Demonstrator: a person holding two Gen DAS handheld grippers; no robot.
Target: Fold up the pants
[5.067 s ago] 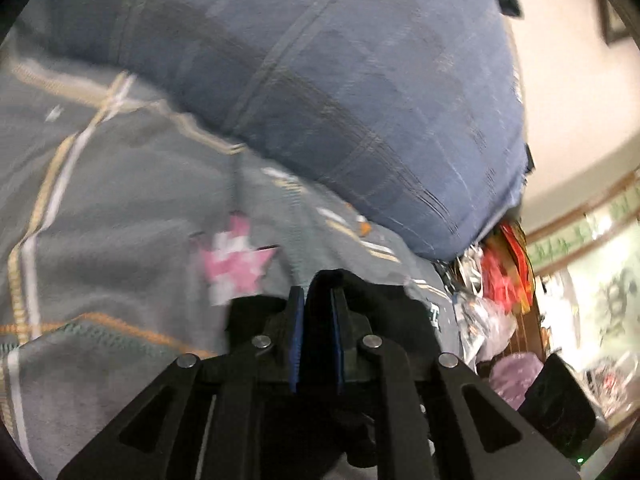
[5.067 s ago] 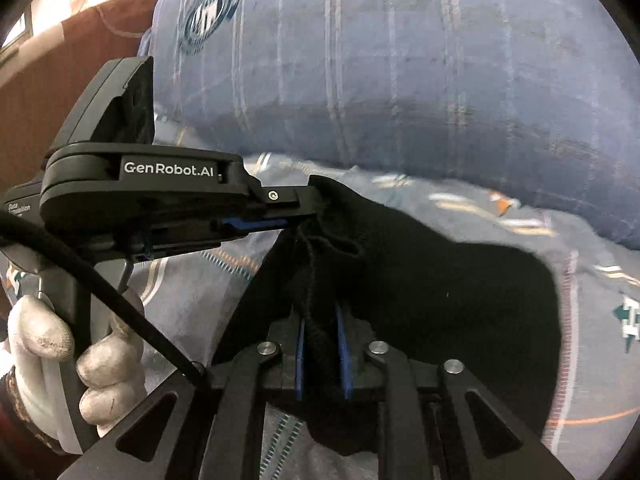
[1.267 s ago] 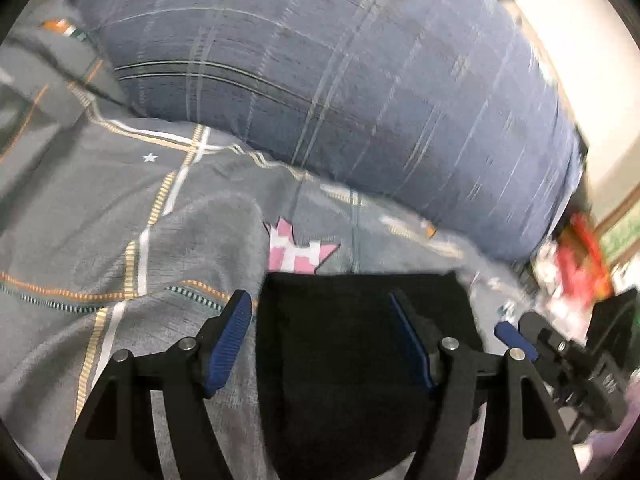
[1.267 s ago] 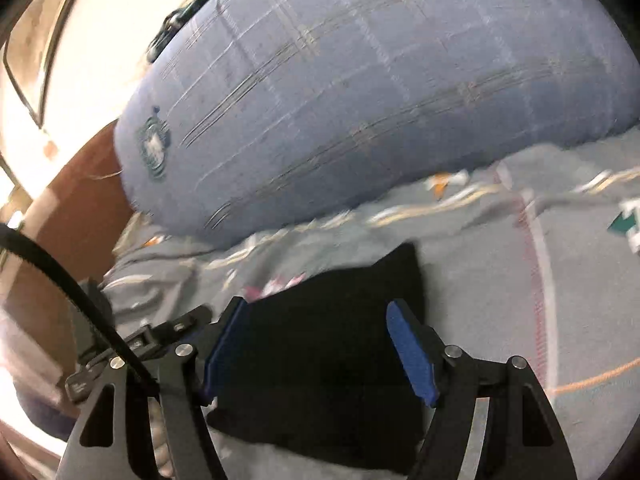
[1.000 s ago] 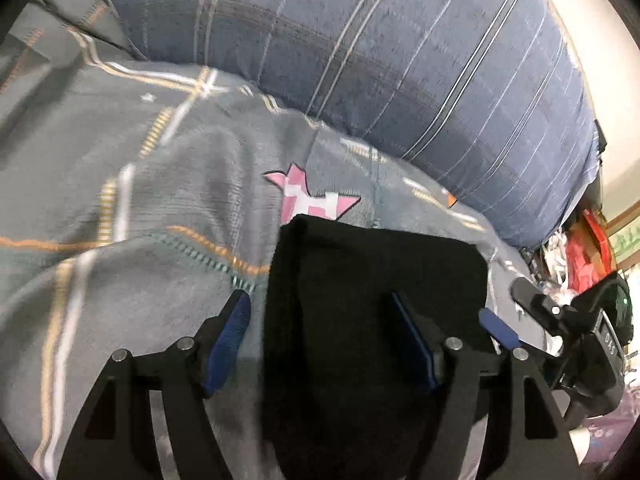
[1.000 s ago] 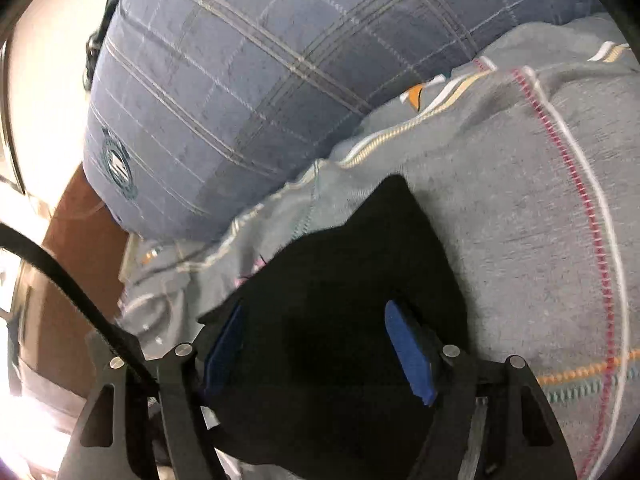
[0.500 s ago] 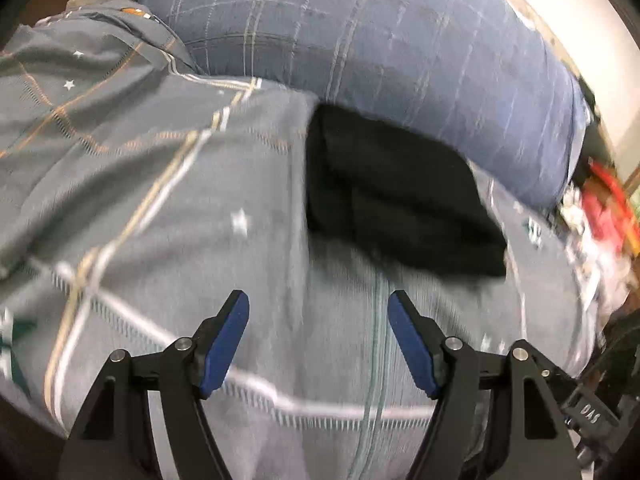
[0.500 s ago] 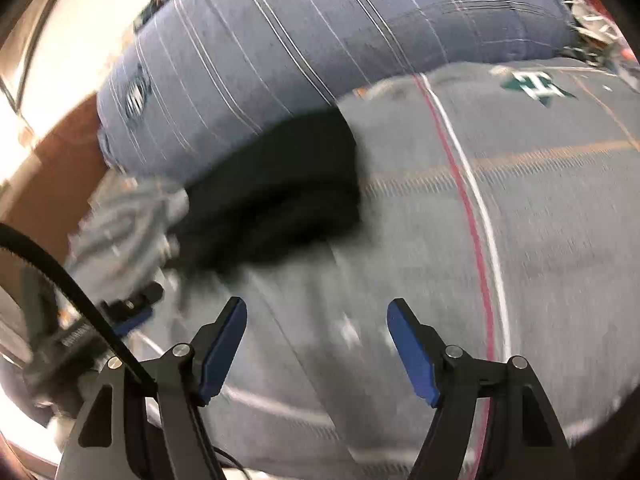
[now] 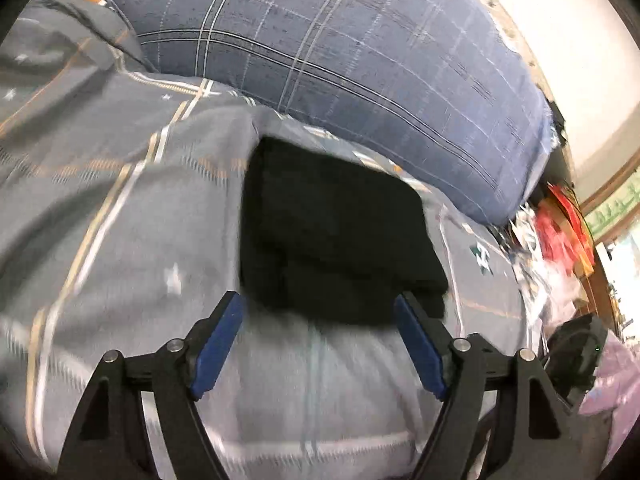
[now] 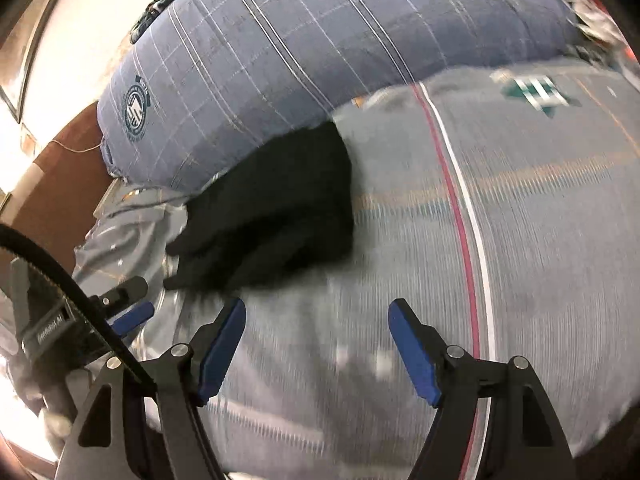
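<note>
A: Where are the pants (image 9: 332, 240) lying from your jaws?

B: They are lying folded on the bedspread (image 9: 120, 208), just beyond your left gripper (image 9: 320, 344), long axis running left to right; the right gripper (image 10: 316, 340) is sitting farther off. You are holding both released, gripping nothing.

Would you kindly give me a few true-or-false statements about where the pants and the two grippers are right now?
1. The black pants lie as a folded bundle on the grey bedspread. True.
2. The left gripper is clamped on the pants. False: its jaws stand wide open, holding nothing.
3. The pants sit beside the big blue plaid pillow. True.
4. The right gripper holds a pant leg in the air. False: its jaws are open, with only bedspread between them.
5. The pants are spread out flat at full length. False: they are folded compactly.
</note>
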